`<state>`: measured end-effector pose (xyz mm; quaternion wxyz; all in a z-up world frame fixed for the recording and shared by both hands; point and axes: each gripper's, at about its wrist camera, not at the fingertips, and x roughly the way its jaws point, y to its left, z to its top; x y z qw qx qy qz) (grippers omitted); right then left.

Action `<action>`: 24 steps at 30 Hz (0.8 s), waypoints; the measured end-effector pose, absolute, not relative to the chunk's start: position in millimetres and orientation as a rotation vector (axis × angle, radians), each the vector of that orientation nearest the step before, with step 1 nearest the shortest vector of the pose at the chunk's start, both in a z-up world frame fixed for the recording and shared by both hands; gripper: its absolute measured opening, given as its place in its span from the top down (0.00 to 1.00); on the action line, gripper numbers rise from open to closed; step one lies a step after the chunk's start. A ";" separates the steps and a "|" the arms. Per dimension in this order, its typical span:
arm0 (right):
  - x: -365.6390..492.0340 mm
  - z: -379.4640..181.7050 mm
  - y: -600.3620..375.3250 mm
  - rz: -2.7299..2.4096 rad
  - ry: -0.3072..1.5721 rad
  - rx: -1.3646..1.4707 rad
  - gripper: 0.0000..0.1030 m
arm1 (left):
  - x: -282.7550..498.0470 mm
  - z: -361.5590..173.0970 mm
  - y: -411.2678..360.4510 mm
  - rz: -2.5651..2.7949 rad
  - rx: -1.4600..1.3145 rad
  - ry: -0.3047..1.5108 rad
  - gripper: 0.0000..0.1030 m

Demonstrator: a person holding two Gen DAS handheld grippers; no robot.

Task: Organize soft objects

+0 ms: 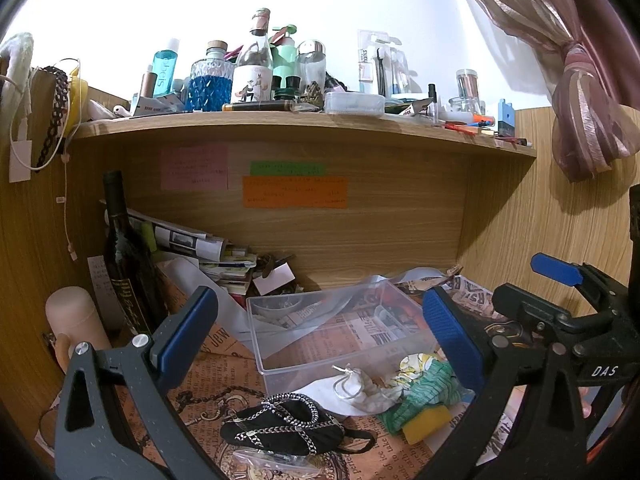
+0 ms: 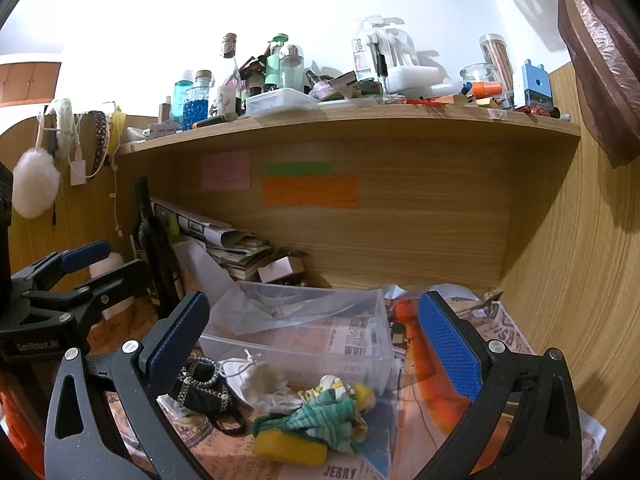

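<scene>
Left wrist: left gripper fingers spread, empty, above the clear plastic box. Black chain-trimmed pouch lies on the newspaper-covered table, just in front of the box (open room leftward).

Right wrist: right gripper fingers spread, empty; green knit cloth and yellow sponge touch at the box's front edge.

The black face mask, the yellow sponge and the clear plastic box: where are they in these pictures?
black face mask (image 1: pixel 280 426): left wrist view, on the middle of its chain-trimmed front.
yellow sponge (image 2: pixel 290 449): right wrist view, on its long front side.
clear plastic box (image 2: pixel 304 354): right wrist view, on its near wall.
</scene>
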<state>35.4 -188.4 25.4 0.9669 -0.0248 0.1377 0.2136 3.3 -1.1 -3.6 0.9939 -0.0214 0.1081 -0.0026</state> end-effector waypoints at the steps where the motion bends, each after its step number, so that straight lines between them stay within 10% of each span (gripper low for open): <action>1: 35.3 25.3 -188.0 0.430 0.278 -0.051 0.00 | 4.2 -4.0 -0.4 -0.006 -0.042 0.217 0.00; 24: 34.7 24.8 -186.3 0.430 0.273 -0.060 0.00 | 3.7 -0.9 -1.6 -0.006 -0.029 0.213 0.00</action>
